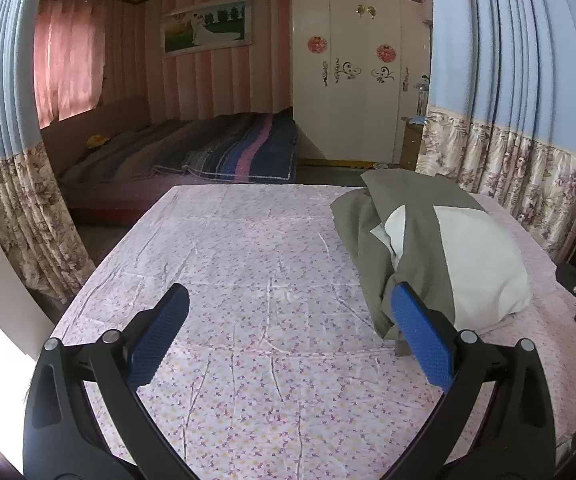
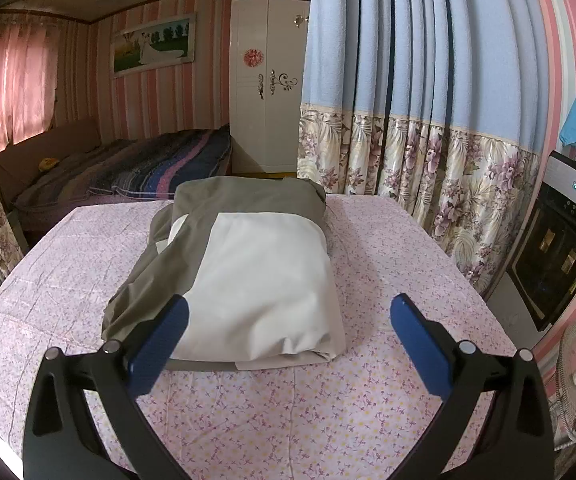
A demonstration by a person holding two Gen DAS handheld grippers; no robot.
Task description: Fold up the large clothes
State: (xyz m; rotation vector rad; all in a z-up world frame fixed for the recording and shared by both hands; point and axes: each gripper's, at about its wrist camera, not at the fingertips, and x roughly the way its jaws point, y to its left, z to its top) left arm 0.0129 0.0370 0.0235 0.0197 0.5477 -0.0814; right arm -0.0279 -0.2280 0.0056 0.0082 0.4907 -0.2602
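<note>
A large olive-green and white garment (image 2: 248, 264) lies bunched and partly folded on a table covered with a pink floral cloth (image 2: 327, 408). In the left wrist view the garment (image 1: 439, 248) sits at the right side of the table. My left gripper (image 1: 288, 300) is open and empty above the bare cloth (image 1: 248, 280), to the left of the garment; its right finger (image 1: 419, 336) is just in front of the garment's near edge. My right gripper (image 2: 288, 312) is open and empty, held just before the garment's near end.
Blue and floral curtains (image 2: 407, 120) hang behind the table on the right. A bed with a striped blanket (image 1: 216, 152) and a white wardrobe (image 1: 351, 80) stand beyond. A dark appliance (image 2: 559, 248) and a fan (image 2: 575, 372) stand at the right.
</note>
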